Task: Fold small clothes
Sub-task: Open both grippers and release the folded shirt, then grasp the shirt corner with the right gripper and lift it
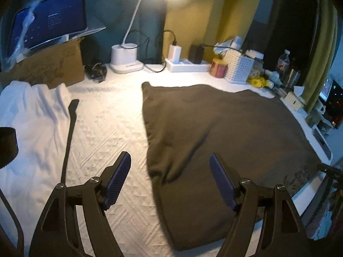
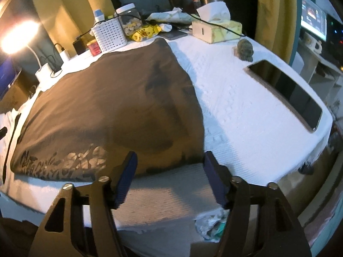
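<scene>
One brown shirt (image 1: 225, 141) lies folded on the white cloth; both left gripper (image 1: 170, 181) and right gripper (image 2: 169, 176) hover spread, empty; white garment (image 1: 32, 115) apparently awaits folding.

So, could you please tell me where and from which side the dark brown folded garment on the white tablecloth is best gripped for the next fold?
Probably the dark brown folded garment is best pinched at its two near corners, coming from the table's near edge: it lies flat, that printed hem faces both open grippers, left gripper and right gripper.
</scene>
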`<action>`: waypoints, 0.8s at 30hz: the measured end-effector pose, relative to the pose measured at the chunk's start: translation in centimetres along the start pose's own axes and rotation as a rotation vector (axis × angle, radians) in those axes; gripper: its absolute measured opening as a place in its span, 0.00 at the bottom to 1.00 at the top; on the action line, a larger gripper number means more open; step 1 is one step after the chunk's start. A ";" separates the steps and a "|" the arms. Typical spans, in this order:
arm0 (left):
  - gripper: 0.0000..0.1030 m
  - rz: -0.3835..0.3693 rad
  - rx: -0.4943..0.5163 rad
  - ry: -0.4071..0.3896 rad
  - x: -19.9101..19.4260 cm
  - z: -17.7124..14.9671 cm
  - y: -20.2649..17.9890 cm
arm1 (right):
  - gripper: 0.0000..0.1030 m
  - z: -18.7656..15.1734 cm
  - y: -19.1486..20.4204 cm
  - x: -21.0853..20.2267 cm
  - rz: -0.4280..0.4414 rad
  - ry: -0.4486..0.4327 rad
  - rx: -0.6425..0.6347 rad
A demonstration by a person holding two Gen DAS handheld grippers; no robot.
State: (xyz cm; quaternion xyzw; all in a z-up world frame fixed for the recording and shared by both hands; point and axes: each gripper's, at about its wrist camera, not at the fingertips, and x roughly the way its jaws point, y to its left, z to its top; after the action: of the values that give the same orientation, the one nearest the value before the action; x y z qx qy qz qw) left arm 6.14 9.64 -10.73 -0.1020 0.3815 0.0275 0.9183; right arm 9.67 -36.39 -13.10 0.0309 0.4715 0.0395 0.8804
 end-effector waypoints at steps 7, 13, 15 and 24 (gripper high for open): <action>0.74 -0.029 0.005 -0.005 0.6 0.9 -0.3 | 0.82 -0.2 0.5 0.9 0.005 -0.013 0.100; 0.74 -0.027 0.018 0.011 1.5 1.6 0.3 | 0.83 0.2 0.4 1.3 0.020 -0.067 0.212; 0.74 -0.027 0.019 0.018 1.8 1.8 0.6 | 0.83 0.4 0.7 1.5 0.020 -0.079 0.234; 0.74 -0.031 0.018 0.053 3.4 2.4 1.5 | 0.83 2.6 3.0 3.9 0.078 -0.100 0.231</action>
State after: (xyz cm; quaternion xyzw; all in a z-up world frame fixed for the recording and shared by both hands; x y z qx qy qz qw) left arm 10.08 11.47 -11.74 -0.1000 0.4045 0.0072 0.9090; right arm 13.88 -33.06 -14.55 0.1522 0.4268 0.0176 0.8913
